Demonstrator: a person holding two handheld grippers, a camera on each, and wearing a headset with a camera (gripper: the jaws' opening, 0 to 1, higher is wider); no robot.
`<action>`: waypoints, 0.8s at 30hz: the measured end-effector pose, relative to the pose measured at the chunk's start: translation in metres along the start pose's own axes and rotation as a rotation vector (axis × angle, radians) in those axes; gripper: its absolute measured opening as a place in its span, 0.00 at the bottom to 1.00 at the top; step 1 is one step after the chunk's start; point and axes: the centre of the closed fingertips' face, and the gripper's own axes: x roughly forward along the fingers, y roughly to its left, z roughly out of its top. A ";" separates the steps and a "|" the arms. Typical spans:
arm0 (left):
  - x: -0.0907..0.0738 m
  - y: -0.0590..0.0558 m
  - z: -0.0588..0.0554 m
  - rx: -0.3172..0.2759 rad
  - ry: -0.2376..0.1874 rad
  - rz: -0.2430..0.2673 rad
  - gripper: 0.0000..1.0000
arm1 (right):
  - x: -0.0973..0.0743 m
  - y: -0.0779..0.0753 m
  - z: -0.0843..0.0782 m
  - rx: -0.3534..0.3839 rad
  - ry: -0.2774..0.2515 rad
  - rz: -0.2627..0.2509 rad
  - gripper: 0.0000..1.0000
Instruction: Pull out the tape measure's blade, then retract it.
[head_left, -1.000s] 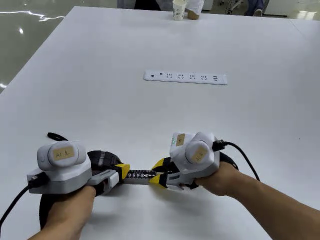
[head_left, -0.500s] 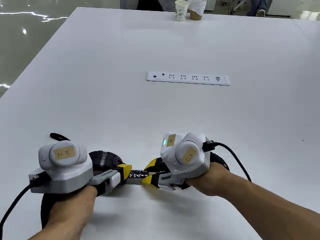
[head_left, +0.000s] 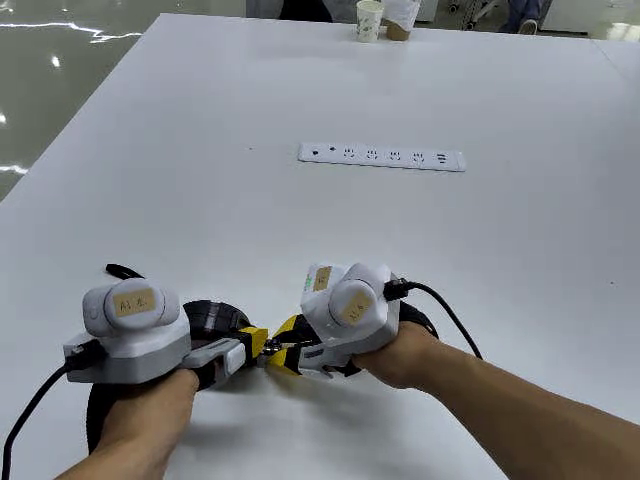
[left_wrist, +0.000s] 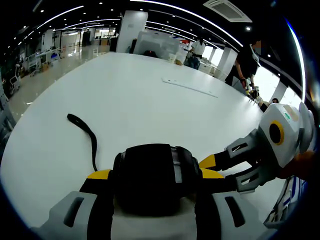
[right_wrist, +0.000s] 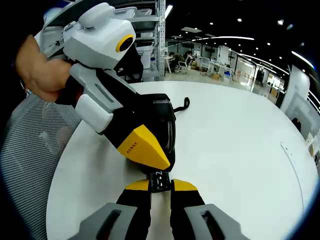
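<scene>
Head view: power strip (head_left: 381, 156) lies well beyond tape measure (head_left: 213, 318).

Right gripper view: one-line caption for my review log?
Right gripper pinches the short exposed blade; left gripper clamps the black tape measure case.

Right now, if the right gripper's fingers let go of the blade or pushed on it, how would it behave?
Released, the blade would probably snap into the black case, being a thin numbered strip feeding into it. Such a short span between case and right gripper is likely stiff, not droopy. Pushed endways, it would probably slide in, not buckle.
</scene>
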 end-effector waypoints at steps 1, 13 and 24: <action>0.000 0.000 0.000 0.000 0.000 0.000 0.61 | 0.000 0.000 0.001 -0.003 0.000 0.001 0.11; 0.001 0.001 0.000 0.002 0.001 -0.001 0.61 | 0.005 0.002 0.005 -0.048 0.005 0.024 0.11; 0.002 0.001 0.000 0.006 0.004 0.008 0.62 | 0.006 0.003 0.005 -0.067 0.009 0.038 0.12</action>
